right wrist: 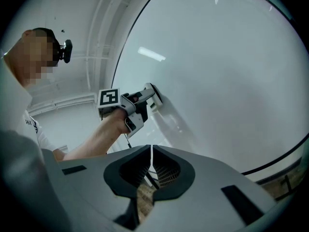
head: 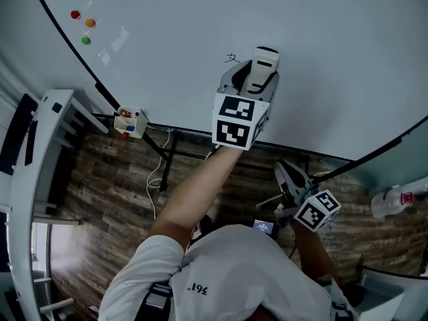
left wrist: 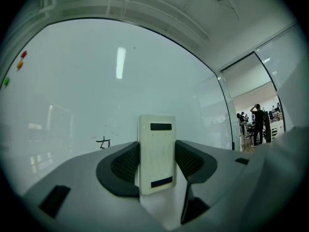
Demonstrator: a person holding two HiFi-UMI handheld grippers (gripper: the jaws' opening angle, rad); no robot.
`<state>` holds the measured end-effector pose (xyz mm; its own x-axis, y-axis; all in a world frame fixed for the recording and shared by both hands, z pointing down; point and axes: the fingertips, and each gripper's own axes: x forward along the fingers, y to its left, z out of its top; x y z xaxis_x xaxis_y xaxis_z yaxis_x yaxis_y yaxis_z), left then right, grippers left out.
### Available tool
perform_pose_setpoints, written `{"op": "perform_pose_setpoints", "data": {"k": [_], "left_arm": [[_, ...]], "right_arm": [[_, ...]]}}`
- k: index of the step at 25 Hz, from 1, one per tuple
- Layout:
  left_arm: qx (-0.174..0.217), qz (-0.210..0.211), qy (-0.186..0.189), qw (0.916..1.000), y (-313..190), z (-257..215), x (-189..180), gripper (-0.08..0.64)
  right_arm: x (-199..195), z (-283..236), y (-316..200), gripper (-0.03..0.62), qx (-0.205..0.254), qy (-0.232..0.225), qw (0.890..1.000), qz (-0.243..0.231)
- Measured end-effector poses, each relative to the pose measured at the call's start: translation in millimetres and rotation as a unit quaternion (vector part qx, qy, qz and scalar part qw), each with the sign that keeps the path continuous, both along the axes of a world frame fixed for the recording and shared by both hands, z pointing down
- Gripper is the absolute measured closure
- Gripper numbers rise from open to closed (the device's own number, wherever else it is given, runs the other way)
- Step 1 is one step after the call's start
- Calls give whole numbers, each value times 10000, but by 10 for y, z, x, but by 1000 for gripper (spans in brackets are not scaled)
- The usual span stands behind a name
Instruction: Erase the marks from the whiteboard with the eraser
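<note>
Two tongs: the left tongs (left wrist: pixel 157 161) pinch the eraser (left wrist: pixel 157 149); the right tongs (right wrist: pixel 151 166) are pressed together, tip to tip, with nothing between them.
Left tongs' pads: dark and ribbed, curved like shallow cups, and pressed flat on the eraser's two long sides.
Eraser: a flat, cream, oblong block with rounded corners. It has a dark strip near each end and rows of faint dimples between them. It stands upright between the pads and juts past the tips.
Eraser's place: its far end is at the whiteboard (head: pixel 321 52). From the right gripper view it appears to meet the surface.
Mark: a small, thin black scribble (head: pixel 231 58) on the board, just left of the left tongs' tips and apart from the eraser.
Whiteboard: smooth, glossy white, with a thin dark rim. It carries soft reflections of ceiling lights.
Right tongs' place: held low, below and right of the left tongs, well off the board. Their grey shell is matte.
Bare forearm: it (head: pixel 194 192) reaches up to the left tongs' checkered cube.
Magnets: three round ones (head: pixel 85 40), red, orange and green, sit far left of the left tongs on the board.
Box: a small pale box (head: pixel 130 121) holding coloured bits sits at the board's lower edge, left of the tongs.
Floor: brown wood planks (head: pixel 114 172) with a rough grain.
</note>
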<state>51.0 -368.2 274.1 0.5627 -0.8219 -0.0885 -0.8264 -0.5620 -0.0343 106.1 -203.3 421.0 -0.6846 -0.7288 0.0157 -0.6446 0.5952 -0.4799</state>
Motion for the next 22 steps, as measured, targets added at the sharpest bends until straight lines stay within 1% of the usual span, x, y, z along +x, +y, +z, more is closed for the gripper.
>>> {"op": "perform_pose_setpoints", "data": {"k": [5, 10, 16, 22], "left_arm": [[-22, -99, 40, 9999, -35, 15, -247, 322], [-55, -194, 80, 9998, -78, 31, -394, 322], [-95, -295, 103, 9995, -112, 29, -715, 322], [-158, -328, 179, 9992, -146, 59, -952, 322]], "right_arm": [[-176, 12, -38, 565, -6, 23, 10000, -95], [-247, 34, -77, 565, -23, 17, 9998, -175], [-494, 31, -108, 565, -37, 14, 9996, -270], [-640, 41, -151, 565, -33, -1, 9994, -358]]}}
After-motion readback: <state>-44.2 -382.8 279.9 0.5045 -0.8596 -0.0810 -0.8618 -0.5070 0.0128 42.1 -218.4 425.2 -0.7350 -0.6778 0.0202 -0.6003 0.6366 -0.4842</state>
